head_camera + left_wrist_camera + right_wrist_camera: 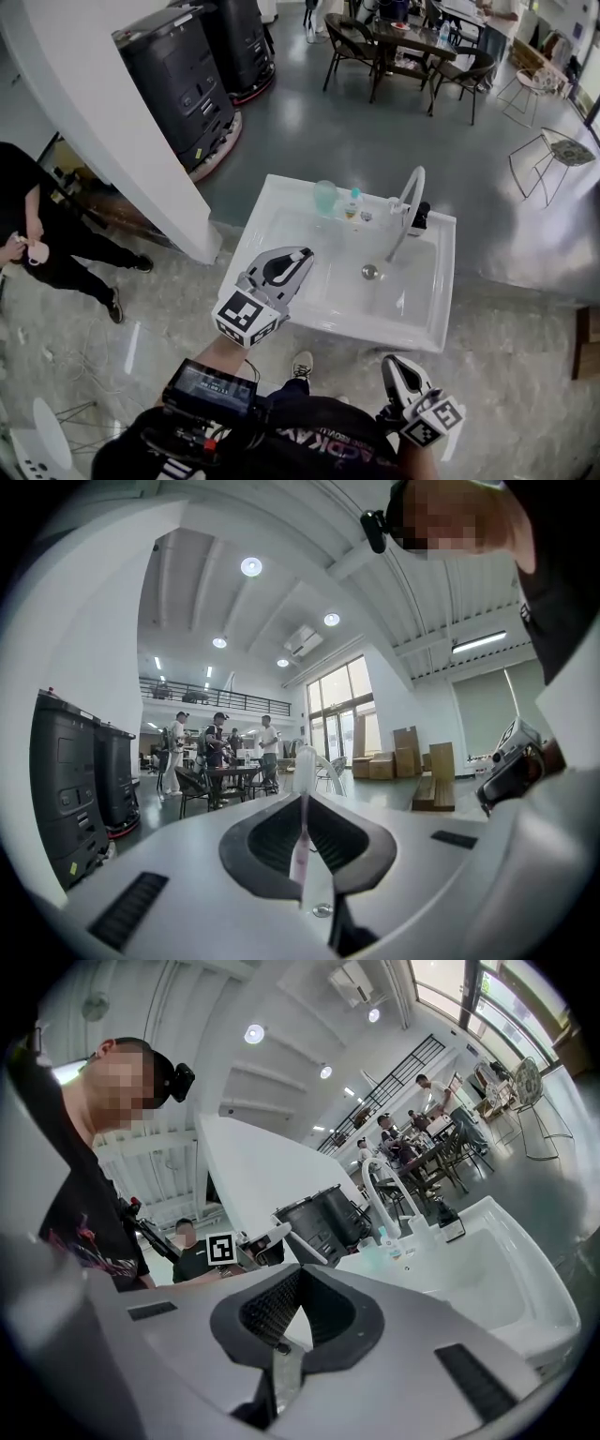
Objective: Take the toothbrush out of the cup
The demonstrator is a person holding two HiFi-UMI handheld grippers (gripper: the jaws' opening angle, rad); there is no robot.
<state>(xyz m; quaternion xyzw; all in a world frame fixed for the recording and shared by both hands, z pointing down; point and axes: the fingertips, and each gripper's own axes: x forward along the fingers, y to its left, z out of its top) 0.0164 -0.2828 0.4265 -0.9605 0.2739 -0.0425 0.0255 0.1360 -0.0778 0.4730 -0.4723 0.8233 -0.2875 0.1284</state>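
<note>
My left gripper (302, 255) hangs over the left rim of the white sink (281, 202). It is shut on a pink-and-white toothbrush (305, 766), which stands upright between the pads with its bristle head on top in the left gripper view. A translucent green cup (325, 197) stands apart from it on the sink's back ledge. My right gripper (397, 367) is low at the near right, in front of the sink, shut with nothing in it (281, 1342). The right gripper view shows the left gripper (265, 1235) out to the left of the sink (506, 1279).
A small bottle (353, 202), a curved white faucet (409, 199) and a black item (419, 217) share the back ledge. A white pillar (103, 122) and black machines (183, 80) stand to the left. A person in black (42, 234) is at far left. Tables and chairs (403, 47) sit beyond.
</note>
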